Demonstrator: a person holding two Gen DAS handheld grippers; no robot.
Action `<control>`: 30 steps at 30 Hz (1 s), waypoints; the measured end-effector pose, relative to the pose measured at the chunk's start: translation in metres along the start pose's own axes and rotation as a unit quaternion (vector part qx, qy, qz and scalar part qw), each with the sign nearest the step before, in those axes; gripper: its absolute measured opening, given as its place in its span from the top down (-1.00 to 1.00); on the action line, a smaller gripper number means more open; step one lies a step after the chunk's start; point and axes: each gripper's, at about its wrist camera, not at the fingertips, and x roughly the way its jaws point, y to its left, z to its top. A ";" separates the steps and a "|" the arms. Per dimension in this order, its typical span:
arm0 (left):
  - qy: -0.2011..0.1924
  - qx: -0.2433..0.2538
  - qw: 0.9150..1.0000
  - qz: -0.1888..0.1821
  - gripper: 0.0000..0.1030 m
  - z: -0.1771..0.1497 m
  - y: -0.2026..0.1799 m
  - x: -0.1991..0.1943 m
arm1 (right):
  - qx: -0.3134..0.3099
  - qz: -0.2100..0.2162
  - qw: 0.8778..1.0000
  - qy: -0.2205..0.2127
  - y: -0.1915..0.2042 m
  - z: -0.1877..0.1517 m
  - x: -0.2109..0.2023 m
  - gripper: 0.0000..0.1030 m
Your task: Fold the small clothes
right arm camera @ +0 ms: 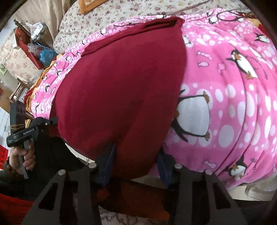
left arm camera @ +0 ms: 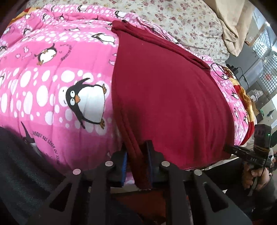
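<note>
Lying between right gripper (right arm camera: 136, 160) jaws, maroon garment's (right arm camera: 121, 83) near hem; left gripper (left arm camera: 138, 155) clamps it

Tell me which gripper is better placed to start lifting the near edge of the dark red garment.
Left. The left gripper is shut on the dark red garment's near corner; the right gripper only straddles the hem, pads apparently not yet pressing.

Bed cover: we see a pink penguin-print quilt (left arm camera: 52, 77) ahead of both grippers.
Beyond it: a cream floral bedsheet (left arm camera: 181, 19).
Far side: beige curtain (right arm camera: 43, 12), daylight.
</note>
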 end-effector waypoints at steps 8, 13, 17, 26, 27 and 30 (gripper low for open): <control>-0.002 0.002 1.000 0.003 1.00 -0.001 -0.002 0.002 | 0.035 0.029 0.999 -0.011 -0.003 -0.002 0.008 0.02; -0.007 0.009 1.000 0.006 1.00 0.001 -0.003 -0.006 | 0.035 0.041 0.998 0.013 0.003 0.000 0.006 0.57; -0.029 0.014 0.999 -0.011 1.00 0.005 -0.003 -0.031 | 0.015 0.081 0.996 -0.040 0.020 0.003 -0.026 0.76; -0.116 0.069 0.987 -0.087 1.00 0.005 -0.023 -0.132 | -0.127 0.149 0.964 -0.180 0.068 -0.002 -0.129 0.82; -0.116 0.079 0.985 -0.096 1.00 0.000 -0.027 -0.143 | -0.134 0.151 0.962 -0.183 0.071 -0.004 -0.136 0.82; -0.116 0.098 0.980 -0.125 1.00 -0.007 -0.038 -0.165 | -0.145 0.173 0.952 -0.209 0.069 -0.014 -0.173 0.82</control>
